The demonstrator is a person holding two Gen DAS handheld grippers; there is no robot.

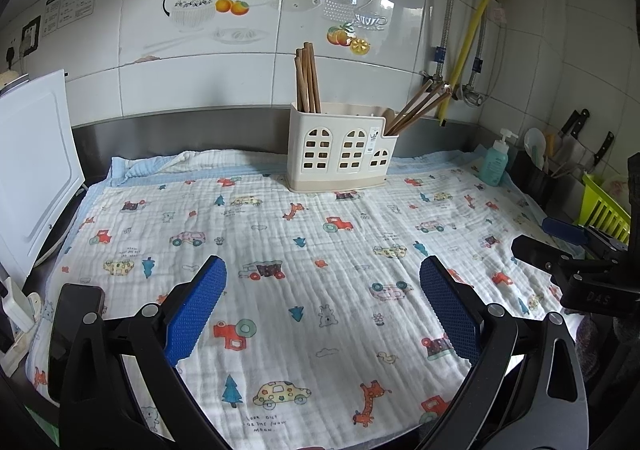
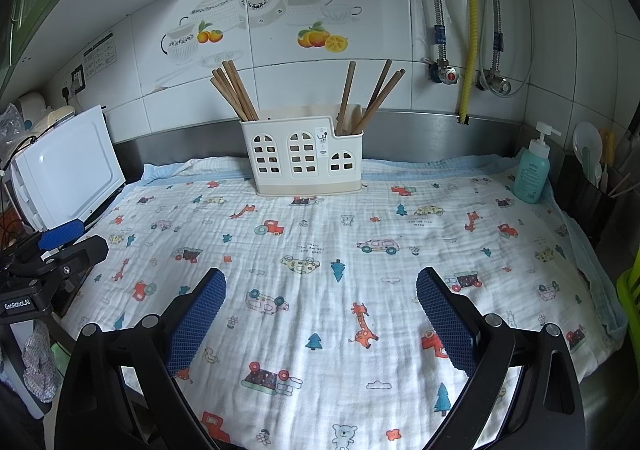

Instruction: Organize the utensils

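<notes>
A cream utensil holder (image 1: pixel 340 148) with arched cut-outs stands at the back of a printed cloth (image 1: pixel 304 250). Brown chopsticks (image 1: pixel 307 78) stand upright in its left compartment; more chopsticks (image 1: pixel 416 106) lean right from the right compartment. The holder (image 2: pixel 302 154) and both chopstick bunches (image 2: pixel 236 90) (image 2: pixel 374 96) also show in the right wrist view. My left gripper (image 1: pixel 322 278) is open and empty above the cloth's near half. My right gripper (image 2: pixel 322 290) is open and empty, likewise well short of the holder. Each gripper shows at the other view's edge.
A white board (image 1: pixel 36 170) leans at the left. A teal pump bottle (image 1: pixel 496 160) stands at the back right, next to a dark bin with ladles and knives (image 1: pixel 560 158). A green rack (image 1: pixel 604 210) is at the right edge. A dark phone (image 1: pixel 74 330) lies near left.
</notes>
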